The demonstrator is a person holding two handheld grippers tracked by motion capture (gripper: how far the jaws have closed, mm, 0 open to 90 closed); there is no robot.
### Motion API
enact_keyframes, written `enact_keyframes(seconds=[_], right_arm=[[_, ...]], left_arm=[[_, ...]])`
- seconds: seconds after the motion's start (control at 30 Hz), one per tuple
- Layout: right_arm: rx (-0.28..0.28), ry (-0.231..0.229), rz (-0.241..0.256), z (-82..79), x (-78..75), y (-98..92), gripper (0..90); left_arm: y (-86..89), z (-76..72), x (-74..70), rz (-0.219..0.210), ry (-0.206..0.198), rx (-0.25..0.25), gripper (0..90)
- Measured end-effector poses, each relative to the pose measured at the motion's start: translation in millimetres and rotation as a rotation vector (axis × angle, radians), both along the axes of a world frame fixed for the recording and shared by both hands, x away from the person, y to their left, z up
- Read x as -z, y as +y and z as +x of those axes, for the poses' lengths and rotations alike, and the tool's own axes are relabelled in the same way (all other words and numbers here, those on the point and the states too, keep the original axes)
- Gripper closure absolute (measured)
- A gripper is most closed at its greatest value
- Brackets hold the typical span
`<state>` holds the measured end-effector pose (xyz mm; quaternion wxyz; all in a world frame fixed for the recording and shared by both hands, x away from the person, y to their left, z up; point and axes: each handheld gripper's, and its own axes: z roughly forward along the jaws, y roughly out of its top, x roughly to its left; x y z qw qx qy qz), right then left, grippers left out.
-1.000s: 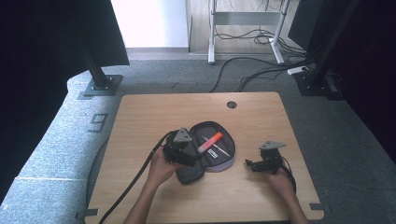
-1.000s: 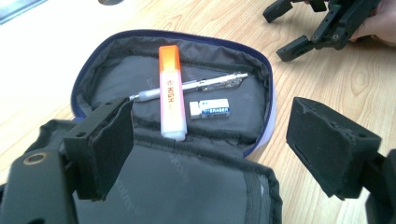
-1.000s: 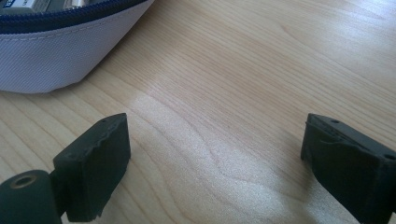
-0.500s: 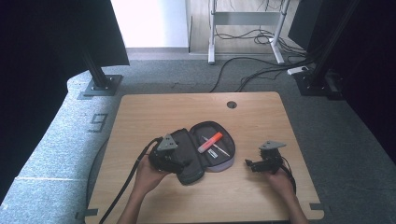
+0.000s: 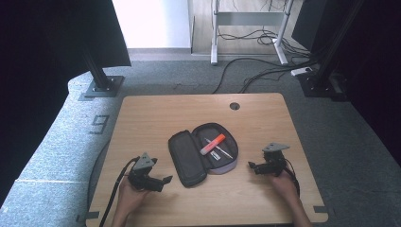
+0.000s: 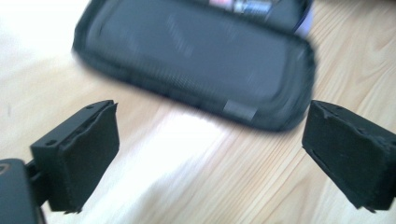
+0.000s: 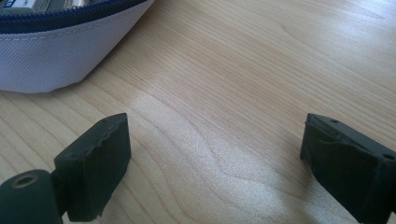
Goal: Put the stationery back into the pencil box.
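An open black pencil case (image 5: 187, 157) lies in the middle of the wooden table (image 5: 156, 113), its lid folded flat to the left. An orange marker (image 5: 213, 144) and a pen (image 5: 222, 149) rest in its right half. My left gripper (image 5: 162, 181) sits left of the case near the front edge, open and holding nothing. In the left gripper view the black lid (image 6: 196, 60) lies just beyond the open left gripper (image 6: 211, 120). My right gripper (image 5: 253, 166) rests right of the case, open. In the right gripper view the case's pale side (image 7: 60, 51) is at upper left of the right gripper (image 7: 215, 128).
A round cable hole (image 5: 234, 106) is in the table's far edge. Cables (image 5: 246, 71) and desk legs stand on the grey floor beyond. Bare wood surrounds the case on all sides.
My left gripper has drawn back from the case toward the left front of the table. The case lid now lies flat and open. The right gripper has stayed put.
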<state>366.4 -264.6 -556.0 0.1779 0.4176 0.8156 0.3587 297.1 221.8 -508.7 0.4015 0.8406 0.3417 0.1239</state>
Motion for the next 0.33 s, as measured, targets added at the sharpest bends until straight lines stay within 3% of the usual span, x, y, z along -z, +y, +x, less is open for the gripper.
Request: enact_keyframes(seconds=[0.1, 0.2, 0.33], right_arm=[[0.001, 0.0, 0.0, -0.1, 0.0, 0.1, 8.1], [0.001, 0.001, 0.0, -0.2, 0.0, 0.1, 8.2], [0.001, 0.002, 0.001, -0.7, 0.1, 0.0, 8.2]], left_arm=[[9.1, -2.0, 17.7, 0.023, 0.029, -0.017, 1.0], [15.2, -2.7, 35.2, 0.074, 0.057, -0.043, 0.0], [13.2, -2.4, 39.9, 0.148, 0.059, -0.058, 0.0]])
